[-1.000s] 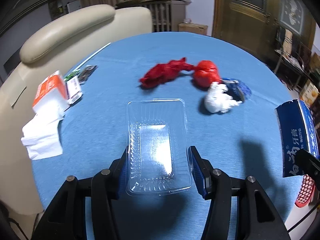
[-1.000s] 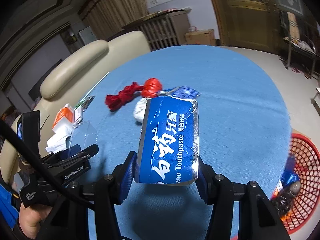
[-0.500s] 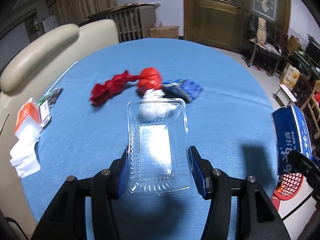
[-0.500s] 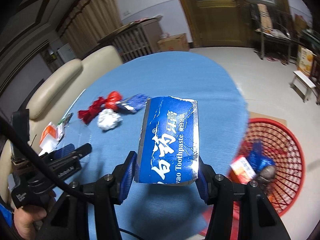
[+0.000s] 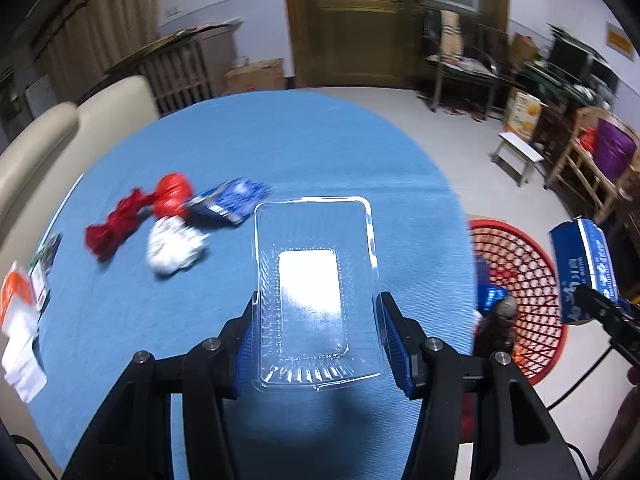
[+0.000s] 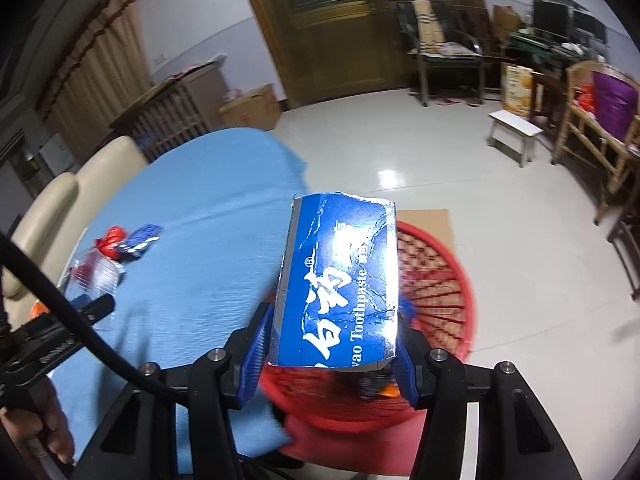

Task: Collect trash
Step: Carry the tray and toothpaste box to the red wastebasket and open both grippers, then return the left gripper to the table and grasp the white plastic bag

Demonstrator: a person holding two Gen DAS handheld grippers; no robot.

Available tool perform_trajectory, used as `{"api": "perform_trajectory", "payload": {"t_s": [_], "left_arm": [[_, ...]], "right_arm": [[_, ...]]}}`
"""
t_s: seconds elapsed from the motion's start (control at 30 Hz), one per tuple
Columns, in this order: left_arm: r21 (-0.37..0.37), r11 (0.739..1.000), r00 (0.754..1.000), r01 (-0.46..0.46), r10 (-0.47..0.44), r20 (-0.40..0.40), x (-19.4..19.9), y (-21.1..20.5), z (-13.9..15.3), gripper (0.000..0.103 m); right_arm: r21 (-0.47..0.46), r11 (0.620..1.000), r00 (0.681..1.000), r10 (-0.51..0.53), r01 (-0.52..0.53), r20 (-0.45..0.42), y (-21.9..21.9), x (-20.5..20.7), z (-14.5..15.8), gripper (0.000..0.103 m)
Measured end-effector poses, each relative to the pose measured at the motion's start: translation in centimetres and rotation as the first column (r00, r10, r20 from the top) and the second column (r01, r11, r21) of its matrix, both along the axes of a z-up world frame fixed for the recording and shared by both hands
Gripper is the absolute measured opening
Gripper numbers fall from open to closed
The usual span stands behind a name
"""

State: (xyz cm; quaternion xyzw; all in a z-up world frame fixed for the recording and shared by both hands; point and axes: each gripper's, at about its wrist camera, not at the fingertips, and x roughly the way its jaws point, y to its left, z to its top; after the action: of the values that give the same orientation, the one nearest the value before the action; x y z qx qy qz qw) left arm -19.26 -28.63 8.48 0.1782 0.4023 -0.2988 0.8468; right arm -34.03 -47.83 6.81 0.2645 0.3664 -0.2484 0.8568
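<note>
My left gripper (image 5: 320, 340) is shut on a clear plastic tray (image 5: 316, 288), held above the blue table (image 5: 280, 148). My right gripper (image 6: 332, 344) is shut on a torn blue toothpaste box (image 6: 340, 280), held over the red mesh basket (image 6: 440, 280) on the floor. The box also shows at the right of the left wrist view (image 5: 584, 268), beside the basket (image 5: 524, 280). On the table lie a red bag (image 5: 132, 212), a white paper ball (image 5: 172, 248) and a blue wrapper (image 5: 232, 200).
A cream sofa (image 5: 60, 136) stands behind the table. An orange-and-white packet and tissues (image 5: 20, 320) lie at the table's left edge. Chairs (image 6: 444, 48), a small stool (image 6: 516, 136) and a cardboard sheet (image 6: 428, 220) stand on the tiled floor.
Both grippers have swung right. The toothpaste box has moved from over the table to over the red basket. The clear tray has moved toward the table's right edge.
</note>
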Motion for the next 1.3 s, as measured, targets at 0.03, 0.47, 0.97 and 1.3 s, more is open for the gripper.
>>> {"api": "perform_trajectory", "payload": {"t_s": [0.03, 0.47, 0.97, 1.3], "left_arm": [[-0.001, 1.0, 1.0, 0.016, -0.016, 0.001, -0.4, -0.6, 0.1, 0.056], [-0.006, 0.993, 0.993, 0.114, -0.114, 0.019, -2.4, -4.7, 0.8, 0.056], [0.009, 0.951, 0.949, 0.309, -0.307, -0.071, -5.7, -12.1, -0.7, 0.057], [0.023, 0.937, 0.923, 0.348, -0.338, -0.186, -4.5, -14.0, -2.5, 0.075]], "right_arm": [[-0.002, 1.0, 1.0, -0.008, 0.008, -0.004, -0.3, -0.3, -0.2, 0.057], [0.072, 0.994, 0.994, -0.074, 0.08, -0.085, -3.8, -0.8, -3.7, 0.08], [0.094, 0.975, 0.976, -0.209, 0.203, 0.061, -7.3, -5.1, 0.1, 0.08], [0.107, 0.967, 0.968, -0.241, 0.233, 0.069, -8.1, -6.4, 0.5, 0.08]]}}
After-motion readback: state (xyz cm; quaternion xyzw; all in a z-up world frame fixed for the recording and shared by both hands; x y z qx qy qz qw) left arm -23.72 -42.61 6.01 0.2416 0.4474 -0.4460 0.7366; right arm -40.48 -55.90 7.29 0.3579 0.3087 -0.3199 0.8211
